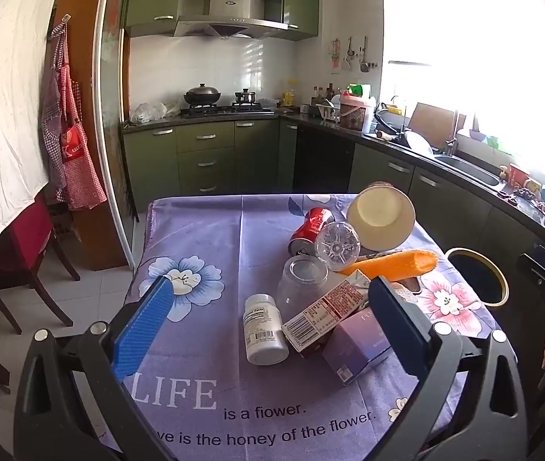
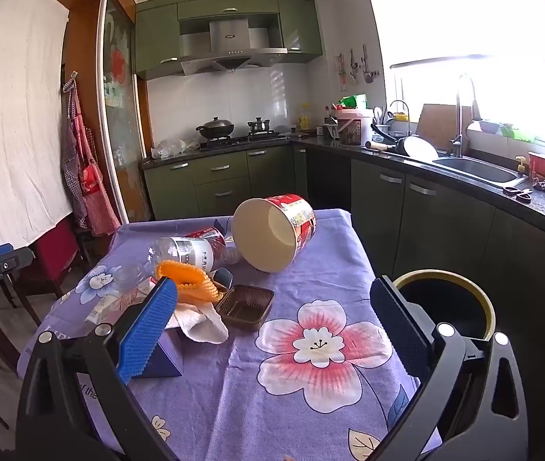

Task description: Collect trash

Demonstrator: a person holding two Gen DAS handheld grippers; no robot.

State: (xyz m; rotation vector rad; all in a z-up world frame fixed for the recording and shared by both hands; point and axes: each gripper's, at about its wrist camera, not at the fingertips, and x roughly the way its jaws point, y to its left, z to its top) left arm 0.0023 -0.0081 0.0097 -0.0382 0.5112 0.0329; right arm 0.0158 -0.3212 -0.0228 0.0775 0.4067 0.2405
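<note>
A pile of trash lies on the purple flowered tablecloth [image 1: 203,230]: a white pill bottle [image 1: 264,330], a clear plastic cup [image 1: 303,284], a red soda can [image 1: 310,228], a plastic water bottle [image 1: 337,246], a paper bucket [image 1: 381,217], an orange foam net [image 1: 391,265], a carton [image 1: 326,313] and a purple box [image 1: 356,345]. My left gripper [image 1: 272,326] is open above the pill bottle and carton. My right gripper [image 2: 272,326] is open and empty over the cloth [image 2: 310,269], near a brown plastic tray [image 2: 247,307], a white tissue [image 2: 199,322] and the bucket [image 2: 272,234].
A black trash bin with a yellow rim [image 2: 449,303] stands at the table's right side; it also shows in the left wrist view [image 1: 479,276]. Green kitchen cabinets, a stove and a sink counter [image 2: 476,169] lie beyond. Chairs [image 1: 26,253] stand to the left.
</note>
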